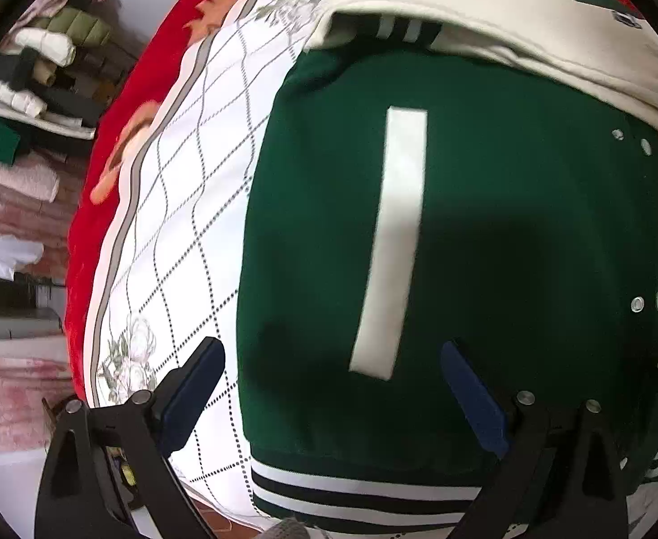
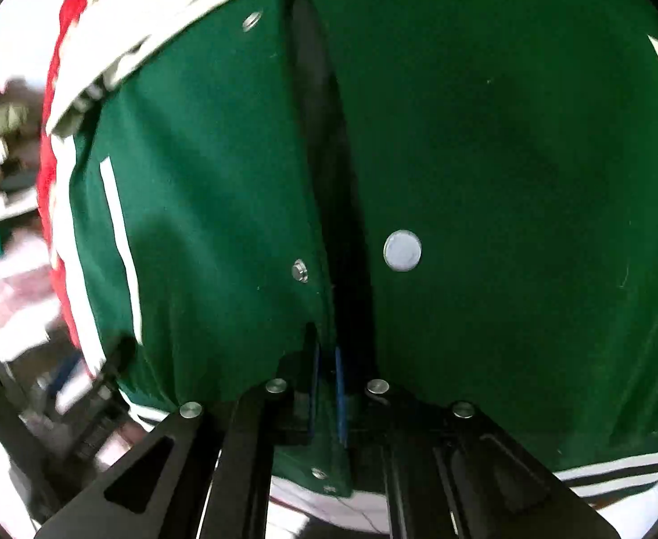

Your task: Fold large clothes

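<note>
Left gripper (image 1: 331, 375): jaws spread wide, holding nothing, poised over the green jacket (image 1: 486, 247) near its striped hem (image 1: 356, 489). Right gripper (image 2: 326, 397): clenched on the jacket's front edge beside a snap button (image 2: 300, 270). The jacket lies flat on a white diamond-patterned cloth (image 1: 194, 224) over red fabric (image 1: 104, 206); cream sleeve (image 1: 508, 31) across the top. Stacked clothes (image 1: 37, 67) lie beyond.

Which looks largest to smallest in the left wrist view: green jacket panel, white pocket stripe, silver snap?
1. green jacket panel
2. white pocket stripe
3. silver snap
Apparent size only; fisheye distorts.
</note>
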A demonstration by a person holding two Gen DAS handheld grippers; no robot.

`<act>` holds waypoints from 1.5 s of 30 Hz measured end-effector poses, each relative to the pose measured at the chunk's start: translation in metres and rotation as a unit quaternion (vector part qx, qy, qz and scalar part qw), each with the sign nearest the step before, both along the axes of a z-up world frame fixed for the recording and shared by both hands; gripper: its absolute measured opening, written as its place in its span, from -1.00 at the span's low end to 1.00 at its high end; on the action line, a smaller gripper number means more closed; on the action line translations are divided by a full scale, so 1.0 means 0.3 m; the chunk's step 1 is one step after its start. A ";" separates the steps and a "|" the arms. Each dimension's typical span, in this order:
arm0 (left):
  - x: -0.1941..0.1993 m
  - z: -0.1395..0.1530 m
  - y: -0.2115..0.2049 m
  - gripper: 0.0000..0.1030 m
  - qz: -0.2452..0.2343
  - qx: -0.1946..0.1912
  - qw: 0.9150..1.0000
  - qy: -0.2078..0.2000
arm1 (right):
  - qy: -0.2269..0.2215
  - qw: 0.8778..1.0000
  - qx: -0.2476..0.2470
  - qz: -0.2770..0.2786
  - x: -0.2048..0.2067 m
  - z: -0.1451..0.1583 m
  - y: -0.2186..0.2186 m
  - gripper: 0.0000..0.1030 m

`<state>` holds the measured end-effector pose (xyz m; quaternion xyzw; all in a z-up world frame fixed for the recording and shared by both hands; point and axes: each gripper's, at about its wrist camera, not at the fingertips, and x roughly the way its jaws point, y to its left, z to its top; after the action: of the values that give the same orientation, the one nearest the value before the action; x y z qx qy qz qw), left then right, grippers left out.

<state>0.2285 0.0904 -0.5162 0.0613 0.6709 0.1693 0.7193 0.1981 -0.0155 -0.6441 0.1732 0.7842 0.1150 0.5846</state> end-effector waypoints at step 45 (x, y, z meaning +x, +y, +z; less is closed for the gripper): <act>0.177 0.034 -0.349 1.00 -0.068 0.007 0.996 -0.065 | -0.083 0.977 -0.124 -0.152 0.343 0.241 -0.872 -0.42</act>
<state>0.2817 -0.0142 -0.5059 0.1010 0.6157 0.1287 0.7708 0.3011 -0.2771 -0.5719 0.2065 0.7057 -0.0596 0.6751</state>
